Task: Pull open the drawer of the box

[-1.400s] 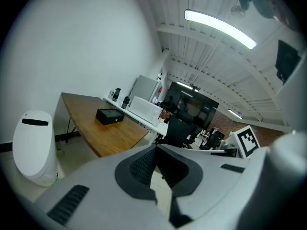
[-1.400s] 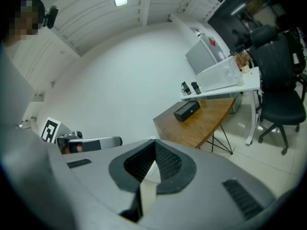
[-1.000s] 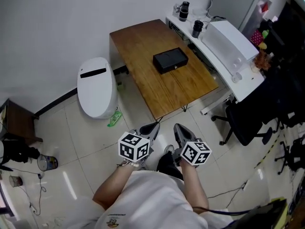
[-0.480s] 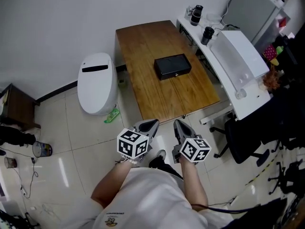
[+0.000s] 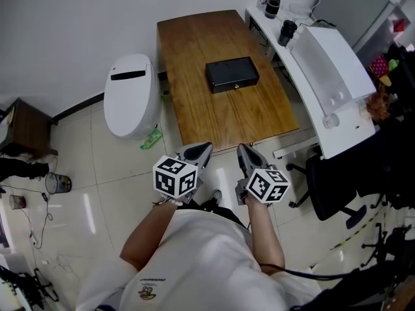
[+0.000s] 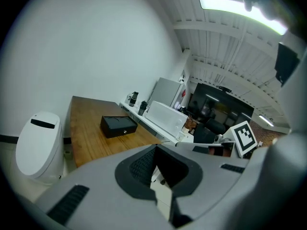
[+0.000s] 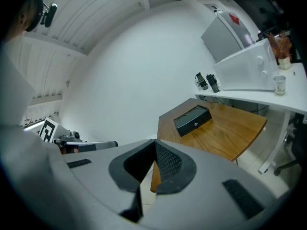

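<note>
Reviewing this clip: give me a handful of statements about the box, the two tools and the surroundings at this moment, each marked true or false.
1. The black box sits on the wooden table. True.
2. The left tool is gripping the box's drawer. False: it is held off the table's near end, well apart from the box.
3. The drawer of the box looks closed. True.
4. The white bin stands on the table's right side. False: it is on the floor at the table's left; the white desk is on the right.
5. The right tool has its jaws together with nothing between them. True.
</note>
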